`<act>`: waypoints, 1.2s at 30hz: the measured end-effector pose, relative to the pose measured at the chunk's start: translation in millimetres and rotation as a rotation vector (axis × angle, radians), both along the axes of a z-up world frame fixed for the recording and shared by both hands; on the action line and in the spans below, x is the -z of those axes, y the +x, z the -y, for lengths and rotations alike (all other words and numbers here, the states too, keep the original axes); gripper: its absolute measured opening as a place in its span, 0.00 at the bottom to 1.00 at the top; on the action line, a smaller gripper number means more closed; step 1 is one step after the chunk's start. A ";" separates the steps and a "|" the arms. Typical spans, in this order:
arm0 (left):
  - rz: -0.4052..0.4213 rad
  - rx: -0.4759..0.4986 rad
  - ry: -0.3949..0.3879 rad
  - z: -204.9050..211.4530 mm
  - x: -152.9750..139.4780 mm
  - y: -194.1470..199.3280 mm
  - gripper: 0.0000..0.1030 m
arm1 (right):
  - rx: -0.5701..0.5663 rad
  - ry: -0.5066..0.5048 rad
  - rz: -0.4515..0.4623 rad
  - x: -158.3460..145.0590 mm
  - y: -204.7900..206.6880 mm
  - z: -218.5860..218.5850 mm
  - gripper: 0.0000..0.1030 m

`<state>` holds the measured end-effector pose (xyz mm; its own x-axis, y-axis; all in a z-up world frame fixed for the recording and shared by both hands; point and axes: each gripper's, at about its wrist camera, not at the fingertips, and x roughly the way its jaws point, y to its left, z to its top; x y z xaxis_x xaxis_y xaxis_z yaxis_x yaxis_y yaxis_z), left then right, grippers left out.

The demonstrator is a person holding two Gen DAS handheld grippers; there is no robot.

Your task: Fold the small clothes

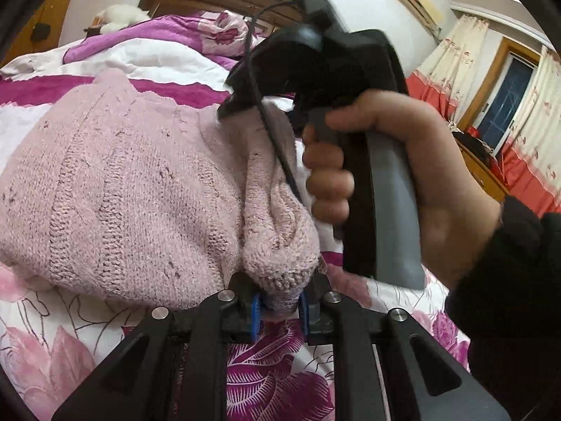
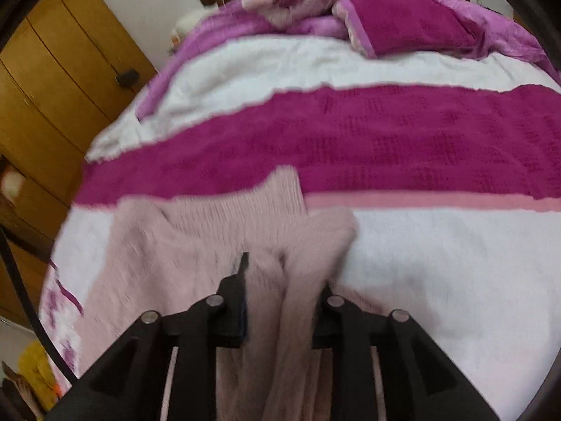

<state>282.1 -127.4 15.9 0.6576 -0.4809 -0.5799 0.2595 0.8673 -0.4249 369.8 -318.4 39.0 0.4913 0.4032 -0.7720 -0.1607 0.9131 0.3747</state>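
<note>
fold: mid-way, not flat yet | my left gripper (image 1: pixel 280 310) pinching sweater (image 1: pixel 115 189) cuff | my right gripper (image 2: pixel 280 301) fingers around a sleeve, grip unclear | left: lay on bed (image 2: pixel 438 280), square up

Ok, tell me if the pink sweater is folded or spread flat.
Partly folded: the pink knit sweater is bunched and doubled over on the bed, its cuff clamped in the left hand-held gripper.

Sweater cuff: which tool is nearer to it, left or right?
Left. The left tool is clamped on the ribbed cuff of the pink sweater. The right tool has a fold between its fingers farther up the sweater, away from the cuff.
</note>
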 end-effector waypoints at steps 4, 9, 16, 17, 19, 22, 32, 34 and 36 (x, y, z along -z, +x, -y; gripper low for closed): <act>0.031 0.010 0.033 1.2 -2.9 -16.5 0.00 | 0.058 0.103 0.178 -24.0 -4.6 19.6 0.13; 0.025 0.011 0.003 1.0 -0.1 -15.6 0.00 | 0.199 0.004 0.156 -21.1 16.3 37.9 0.18; 0.021 0.018 -0.035 0.4 5.8 -22.2 0.00 | 0.162 -0.046 -0.033 7.3 31.9 35.9 0.64; 0.015 0.017 -0.050 -1.9 7.1 -21.4 0.00 | 0.157 -0.060 -0.060 11.1 34.7 34.0 0.64; 0.009 0.012 -0.077 -5.1 8.7 -20.4 0.00 | 0.156 -0.105 -0.086 16.1 32.8 33.0 0.64; 0.013 0.008 -0.085 -3.4 7.5 -22.1 0.00 | 0.177 -0.160 -0.047 9.6 25.3 29.8 0.64; 0.037 0.114 -0.004 -10.2 -47.8 -75.5 0.39 | 0.192 -0.191 0.147 -73.0 -65.3 23.0 0.72; -0.028 0.003 0.064 -32.7 -56.8 -90.0 0.39 | 0.171 -0.223 0.103 -74.3 -81.0 17.8 0.72; -0.117 -0.084 0.073 -59.6 -54.8 -103.2 0.39 | 0.167 -0.260 0.096 -77.7 -105.6 10.1 0.72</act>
<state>178.9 -67.8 70.7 0.6196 -0.3811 -0.6862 0.1371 0.9133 -0.3834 264.2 -328.4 116.7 0.6099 0.1065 -0.7853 -0.0239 0.9929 0.1161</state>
